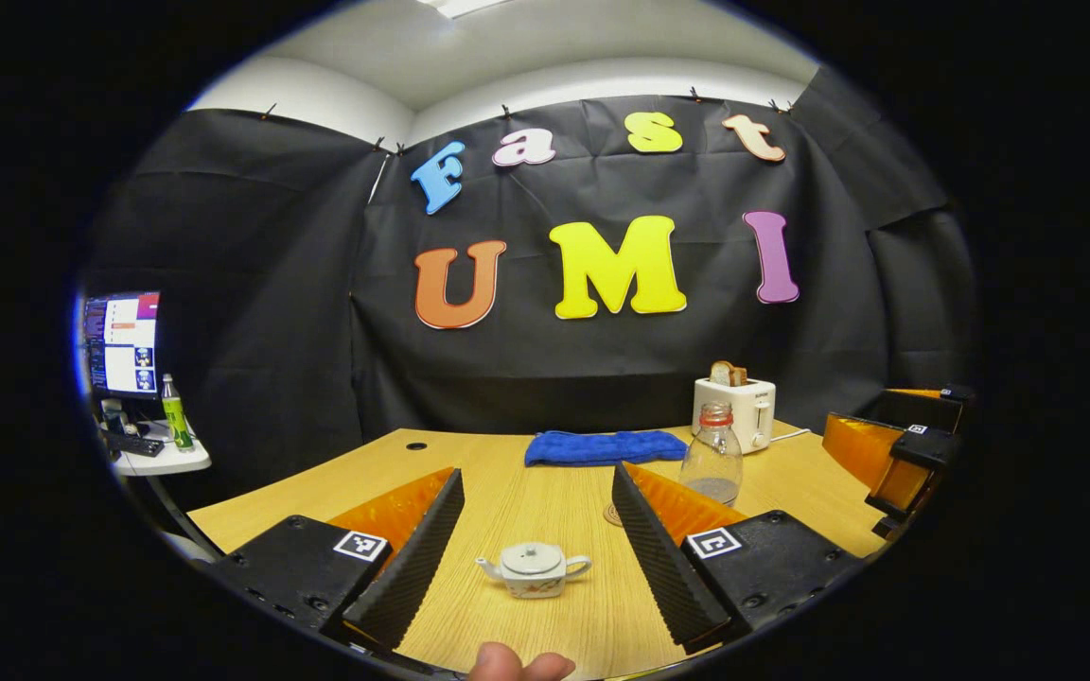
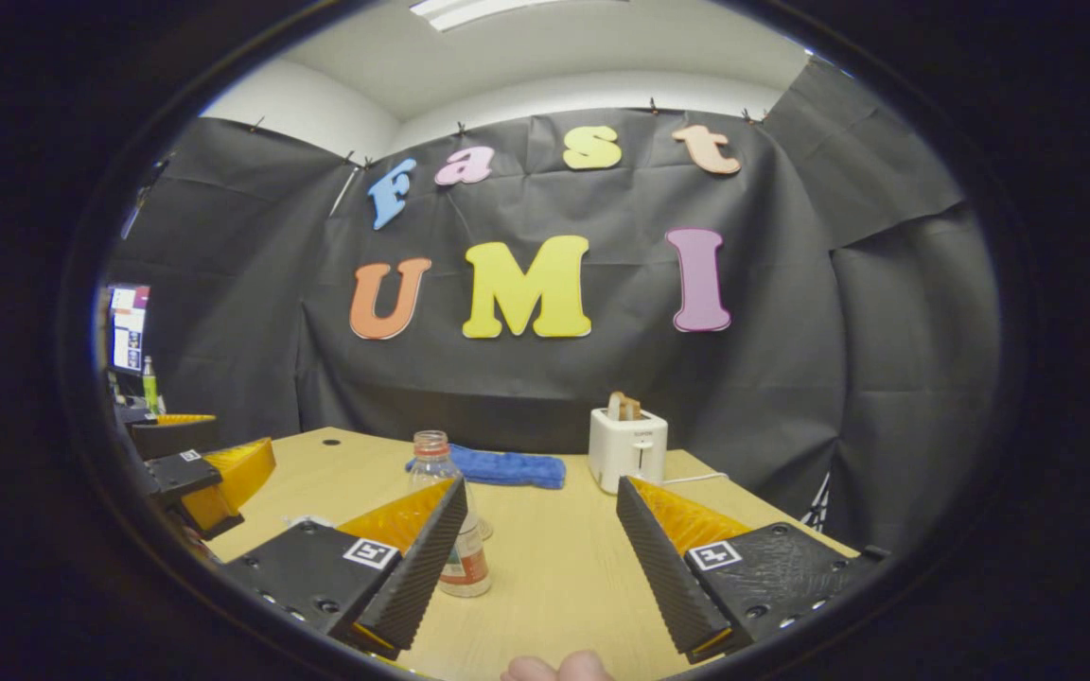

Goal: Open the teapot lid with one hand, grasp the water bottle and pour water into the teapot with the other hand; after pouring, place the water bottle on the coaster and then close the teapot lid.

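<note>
Left hand-held gripper (image 1: 528,544): jaws spread wide, holding nothing, lined up with the teapot framed between its fingers.
Right hand-held gripper (image 2: 536,558): wide open too, empty, the water bottle just off its left finger.
Teapot (image 1: 534,569): small and white, sitting upright on the tabletop (image 1: 545,492), lid (image 1: 528,557) on; spout points left in the left gripper view, handle right, so its long axis runs across the fingers.
Water bottle (image 2: 450,530): clear, upright, long axis vertical, uncapped as far as I can tell, standing farther back than the teapot.
Coaster (image 1: 613,515): looks like a thin disc at the bottle's base, mostly hidden.
Handling, teapot: likely ceramic, fragile, glazed and slippery; pinch the lid's little knob from above.
Handling, bottle: light, little water inside, smooth walls; grip mid-body.
Backdrop: toaster (image 2: 628,449), blue cloth (image 2: 507,467).
</note>
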Tool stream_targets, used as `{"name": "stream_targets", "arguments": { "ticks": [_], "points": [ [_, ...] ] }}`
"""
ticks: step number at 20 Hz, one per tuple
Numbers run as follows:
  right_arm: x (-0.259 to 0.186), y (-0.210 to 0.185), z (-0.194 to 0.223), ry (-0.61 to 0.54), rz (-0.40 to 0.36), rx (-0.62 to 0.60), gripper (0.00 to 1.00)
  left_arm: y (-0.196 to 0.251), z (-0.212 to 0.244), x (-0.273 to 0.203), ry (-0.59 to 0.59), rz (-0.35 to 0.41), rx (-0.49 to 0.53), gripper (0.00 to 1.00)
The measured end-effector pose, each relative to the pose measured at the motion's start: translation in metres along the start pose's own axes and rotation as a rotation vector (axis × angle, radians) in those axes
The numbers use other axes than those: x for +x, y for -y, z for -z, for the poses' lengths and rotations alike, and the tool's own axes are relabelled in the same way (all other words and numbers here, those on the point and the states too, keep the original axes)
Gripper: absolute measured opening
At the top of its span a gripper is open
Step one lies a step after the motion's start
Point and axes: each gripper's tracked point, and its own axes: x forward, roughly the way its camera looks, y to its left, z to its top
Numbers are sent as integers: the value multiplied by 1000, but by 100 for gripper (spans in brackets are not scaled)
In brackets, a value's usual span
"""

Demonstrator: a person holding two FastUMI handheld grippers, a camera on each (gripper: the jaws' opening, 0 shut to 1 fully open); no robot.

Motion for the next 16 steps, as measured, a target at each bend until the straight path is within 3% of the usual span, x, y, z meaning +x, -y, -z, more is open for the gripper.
{"name": "stream_targets", "arguments": {
  "ticks": [9, 13, 16],
  "points": [
    [1, 9, 21, -19, 2, -30, 95, -1, 49, 10, -96, 52, 10, 98],
    [5, 24, 25, -30, 32, -42, 95, 0, 64, 33, -146, 56, 17, 87],
    [9, 37, 22, -25, 56, -37, 95, -2, 75, 50, -184, 53, 23, 72]
  ]
}}
